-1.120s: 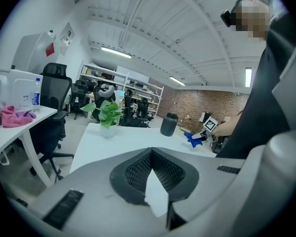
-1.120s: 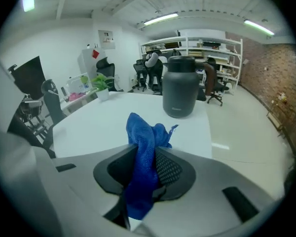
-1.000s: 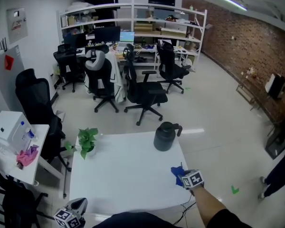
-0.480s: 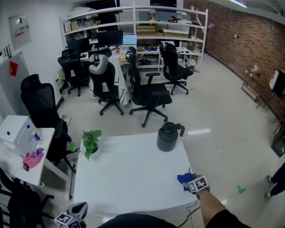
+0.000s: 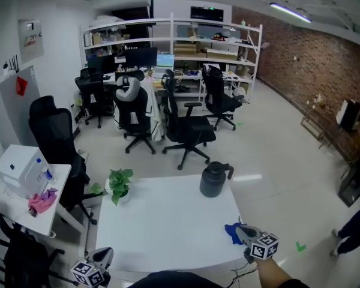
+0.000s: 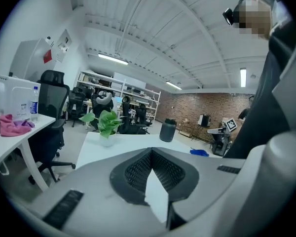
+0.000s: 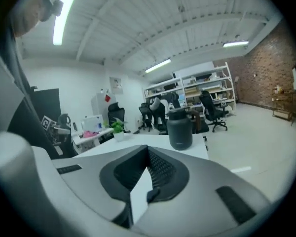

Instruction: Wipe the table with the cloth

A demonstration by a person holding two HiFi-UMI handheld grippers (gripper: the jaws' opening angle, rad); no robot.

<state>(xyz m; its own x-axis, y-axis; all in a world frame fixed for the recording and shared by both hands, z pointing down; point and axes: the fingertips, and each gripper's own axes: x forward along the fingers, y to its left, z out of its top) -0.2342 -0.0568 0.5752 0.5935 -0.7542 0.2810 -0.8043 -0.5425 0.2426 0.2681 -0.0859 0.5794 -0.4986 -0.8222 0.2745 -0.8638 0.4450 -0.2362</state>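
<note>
The white table (image 5: 162, 227) sits in the lower middle of the head view. The blue cloth (image 5: 233, 233) lies crumpled on it at about 4 o'clock, close to the right edge, in much the same spot as a second ago. The right gripper (image 5: 246, 234) has changed most. A second ago its marker cube sat over the cloth's right side; now it has drawn back toward 5 o'clock, past the near right corner of the table. More of the cloth shows, and the gripper's tip is just beside the cloth's right fringe. Its jaws have clapped together, and the right gripper view shows the ribbed pads meeting with no cloth between them. The dark sleeve (image 5: 276, 276) behind it enters the picture lower than before. The left gripper (image 5: 102, 257) stays where it was, off the near left corner at 7 o'clock and clear of the tabletop. Its pads are also pressed together on nothing, and the left gripper view shows the cloth far across the table. The dark lidded jug (image 5: 214, 180) stands at the far right corner, around 1 o'clock. The potted plant (image 5: 119, 185) stands at the far left corner, around 10 o'clock. Both hold their places on the table. They sit slightly lower in the picture than a second ago, as the head camera has lifted, and more of the ceiling lights and shelving appears at 12 o'clock.
</note>
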